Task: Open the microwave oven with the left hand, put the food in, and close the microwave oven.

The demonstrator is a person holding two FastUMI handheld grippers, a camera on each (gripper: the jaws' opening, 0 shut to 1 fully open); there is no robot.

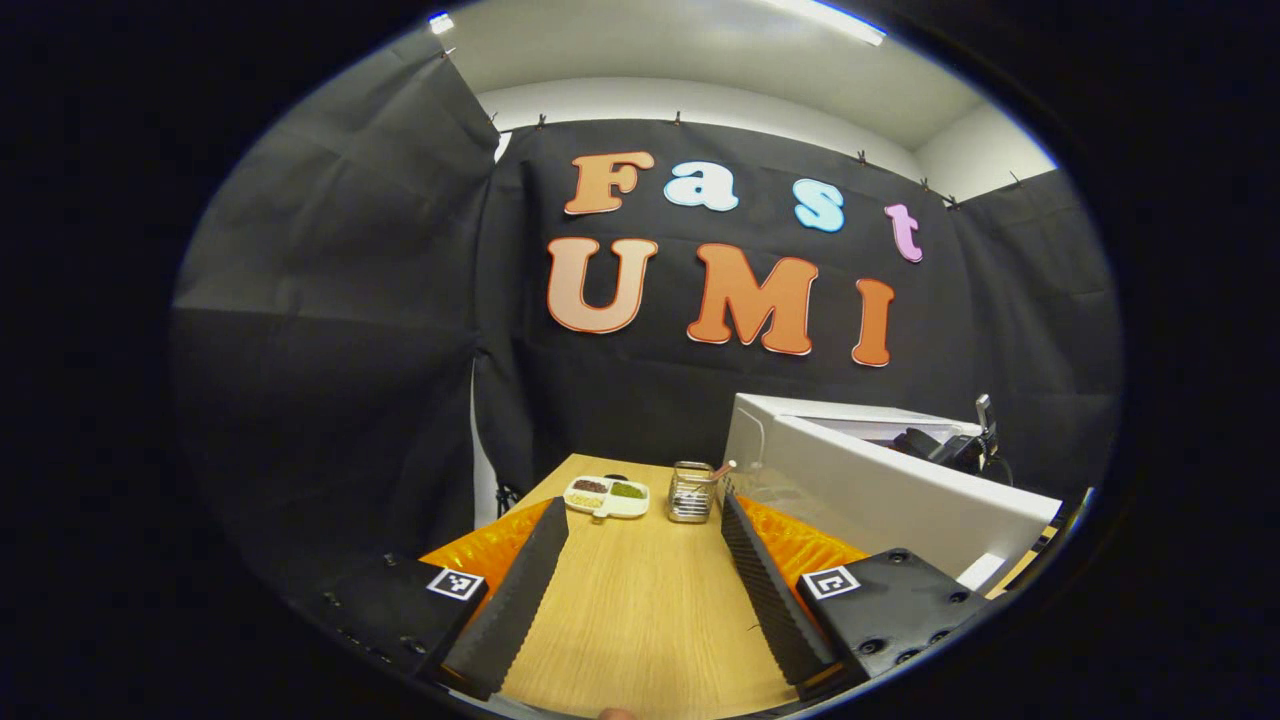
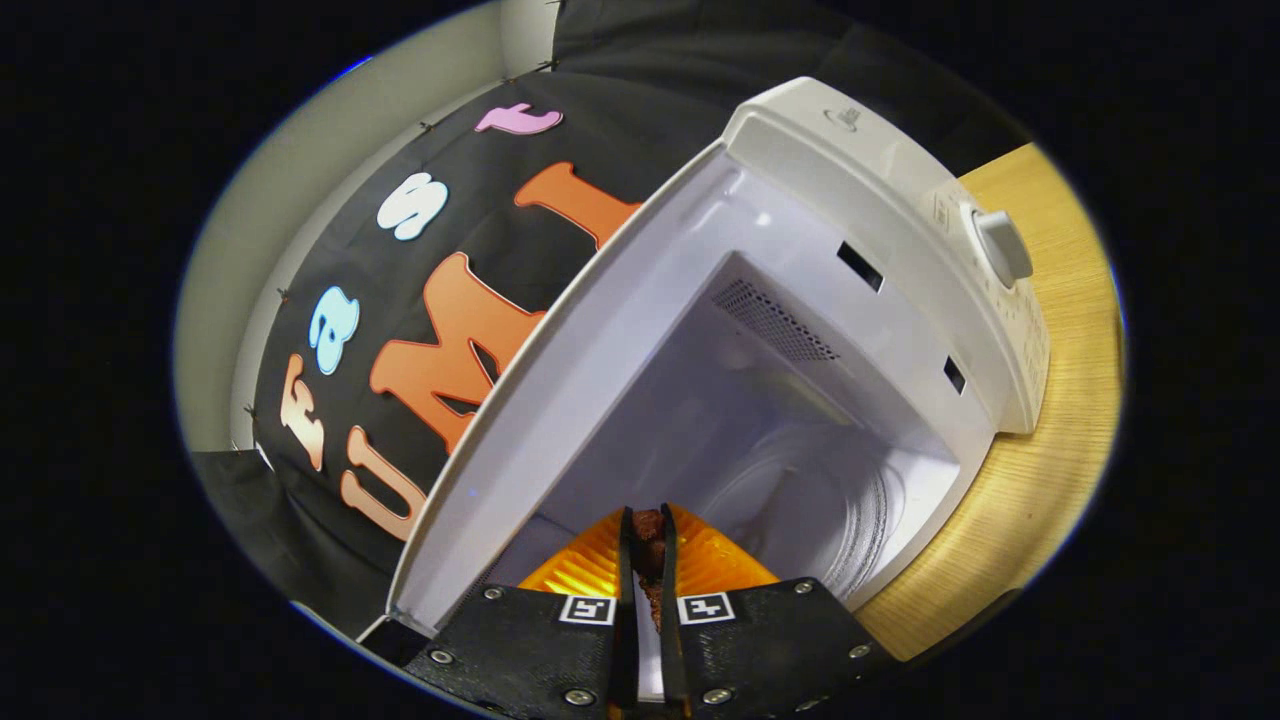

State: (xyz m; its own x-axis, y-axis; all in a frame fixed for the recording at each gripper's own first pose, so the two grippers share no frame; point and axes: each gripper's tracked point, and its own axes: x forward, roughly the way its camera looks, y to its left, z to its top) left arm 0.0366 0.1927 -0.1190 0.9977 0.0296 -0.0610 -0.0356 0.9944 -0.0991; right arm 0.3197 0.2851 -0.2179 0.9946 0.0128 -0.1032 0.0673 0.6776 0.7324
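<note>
In the right gripper view the white microwave (image 2: 900, 190) stands with its door (image 2: 560, 400) swung wide to the left. Its pale cavity and glass turntable (image 2: 800, 500) lie straight ahead. My right gripper (image 2: 647, 515) is shut on a dark brown piece of food (image 2: 649, 545), held just in front of the cavity's mouth. In the left gripper view my left gripper (image 1: 642, 505) hangs open over the wooden table (image 1: 640, 610) with nothing between its fingers. The microwave (image 1: 900, 500) is off to its right.
At the table's far end sit a white divided dish (image 1: 607, 496) with small portions and a clear jar (image 1: 691, 491) with a straw. A black device (image 1: 950, 445) shows above the microwave. The control knob (image 2: 1003, 247) is on the microwave's right panel.
</note>
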